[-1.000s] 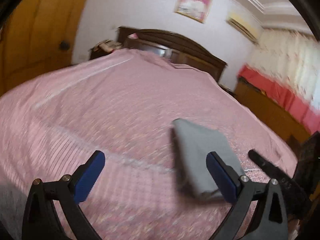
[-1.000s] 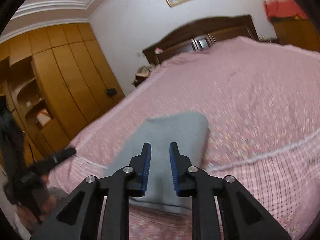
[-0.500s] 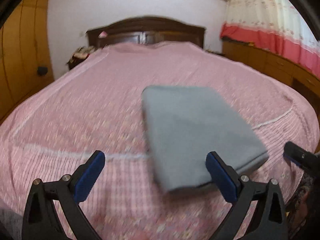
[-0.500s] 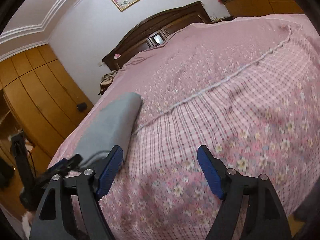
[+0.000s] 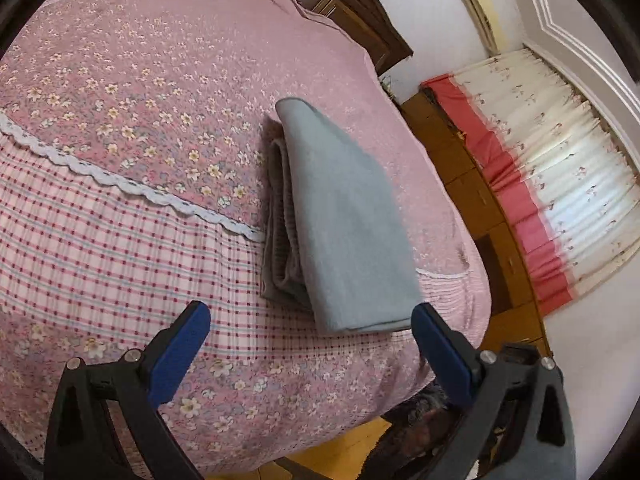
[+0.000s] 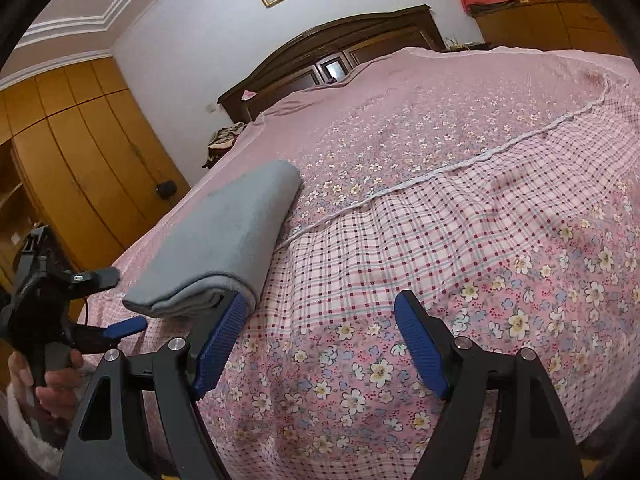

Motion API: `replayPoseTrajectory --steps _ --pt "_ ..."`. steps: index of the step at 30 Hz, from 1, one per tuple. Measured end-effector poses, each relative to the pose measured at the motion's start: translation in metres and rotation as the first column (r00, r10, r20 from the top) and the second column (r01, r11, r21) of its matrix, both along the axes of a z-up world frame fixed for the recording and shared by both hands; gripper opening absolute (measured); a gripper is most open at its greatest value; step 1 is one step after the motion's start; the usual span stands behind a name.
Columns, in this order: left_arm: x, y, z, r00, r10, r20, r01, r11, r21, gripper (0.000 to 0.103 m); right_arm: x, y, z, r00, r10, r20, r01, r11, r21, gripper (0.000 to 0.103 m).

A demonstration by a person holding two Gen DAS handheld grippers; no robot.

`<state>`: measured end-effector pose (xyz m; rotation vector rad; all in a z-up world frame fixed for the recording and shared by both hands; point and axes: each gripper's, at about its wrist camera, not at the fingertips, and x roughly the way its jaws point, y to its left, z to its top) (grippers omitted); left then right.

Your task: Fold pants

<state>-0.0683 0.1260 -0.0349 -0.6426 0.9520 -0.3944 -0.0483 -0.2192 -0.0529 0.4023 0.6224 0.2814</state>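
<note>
Since the earlier frames the right tool, then pressed together over the cloth, has been spread wide and drawn off to the side, and the left tool has been swung round so that the bundle is seen from its layered side. Both tools are now held spread with nothing between their blue pads, above the near end of the bed.

The grey, soft knit pants, folded into a thick rectangular bundle, are lying on the pink flowered and checked bedspread near the foot of the bed, across its white lace trim. In the right wrist view the bundle is seen just beside the right tool's left pad; contact cannot be judged.

The fabric is judged to be light, limp and not slippery, with nothing fragile about it; the stacked layers would be expected to sag and slide apart if lifted by one edge. A hold is best taken at the rounded fold, with all layers pinched together, or at two corners of one short end. The folding appears finished or nearly so.
</note>
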Motion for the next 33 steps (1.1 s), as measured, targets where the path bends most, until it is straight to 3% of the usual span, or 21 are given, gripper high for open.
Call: replayPoseTrajectory --steps 2,6,9,11,14,20,25,30,33 --pt "0.004 -0.003 0.0 1.0 0.01 -0.016 -0.01 1.0 -0.001 0.077 -0.001 -0.004 -0.001 1.0 0.002 -0.001 -0.002 1.0 0.008 0.079" --pt "0.018 -0.022 -0.006 0.998 -0.028 -0.063 0.024 0.998 -0.063 0.053 -0.003 -0.007 -0.001 1.0 -0.001 -0.001 0.001 1.0 -0.001 0.079" --pt "0.023 -0.031 0.002 0.998 -0.017 -0.06 0.017 1.0 0.013 0.038 -0.007 -0.004 0.002 0.999 -0.022 0.023 0.023 0.998 -0.054 0.079" --pt "0.031 -0.037 0.013 0.999 -0.017 -0.046 0.018 0.999 0.029 0.018 -0.01 0.003 0.005 0.999 -0.018 0.046 0.022 0.995 -0.102 0.079" --pt "0.036 -0.051 0.035 0.999 -0.044 -0.011 0.044 0.997 0.068 0.011 -0.017 0.015 0.01 0.996 0.006 0.087 0.006 0.99 -0.142 0.079" --pt "0.056 -0.072 0.067 0.996 -0.079 0.052 0.079 0.997 -0.007 0.01 -0.021 0.039 0.019 0.987 0.046 0.154 -0.02 0.986 -0.168 0.08" --pt "0.073 -0.083 0.087 0.991 -0.096 0.088 0.104 0.991 -0.084 0.01 0.011 0.049 0.013 0.994 0.019 0.105 -0.005 0.99 -0.14 0.08" --pt "0.083 -0.093 0.101 0.988 -0.099 0.118 0.105 0.993 -0.047 0.011 0.017 0.043 0.0 0.999 -0.021 0.046 0.028 0.986 -0.163 0.08" --pt "0.082 -0.085 0.102 0.988 -0.09 0.128 0.096 0.995 -0.039 0.011 0.011 0.021 -0.001 0.997 -0.078 0.022 0.079 0.992 -0.096 0.08"
